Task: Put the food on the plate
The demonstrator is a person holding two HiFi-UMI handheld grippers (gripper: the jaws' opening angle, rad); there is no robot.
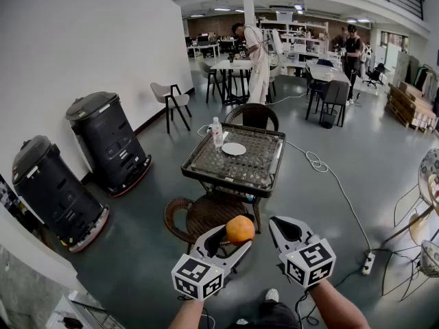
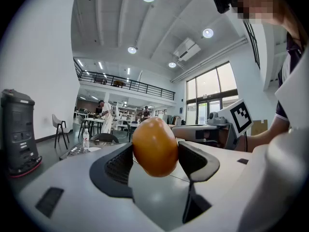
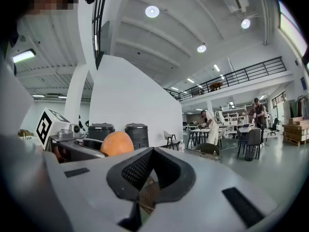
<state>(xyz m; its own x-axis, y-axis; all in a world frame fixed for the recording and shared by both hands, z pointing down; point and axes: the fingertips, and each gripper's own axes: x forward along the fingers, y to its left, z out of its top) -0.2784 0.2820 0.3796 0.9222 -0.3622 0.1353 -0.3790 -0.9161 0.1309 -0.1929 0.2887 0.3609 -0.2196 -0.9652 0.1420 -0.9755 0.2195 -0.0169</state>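
An orange fruit (image 1: pixel 240 229) is held up in front of me, with my left gripper (image 1: pixel 235 237) shut on it. In the left gripper view the orange fruit (image 2: pixel 154 147) sits between the two dark pads (image 2: pixel 119 164), which press on its sides. My right gripper (image 1: pixel 276 223) hovers just right of it, jaws together and empty. In the right gripper view the right gripper (image 3: pixel 151 168) shows its pads meeting, and the orange fruit (image 3: pixel 117 143) lies to its left. A white plate (image 1: pixel 234 149) rests on the glass-topped wicker table (image 1: pixel 204 168) ahead.
A water bottle (image 1: pixel 217 131) stands by the plate. Wicker chairs (image 1: pixel 204 216) (image 1: pixel 252 115) sit at the table's near and far sides. Two black bins (image 1: pixel 106 139) (image 1: pixel 58 192) line the left wall. A cable runs to a power strip (image 1: pixel 369 262). People stand at far tables.
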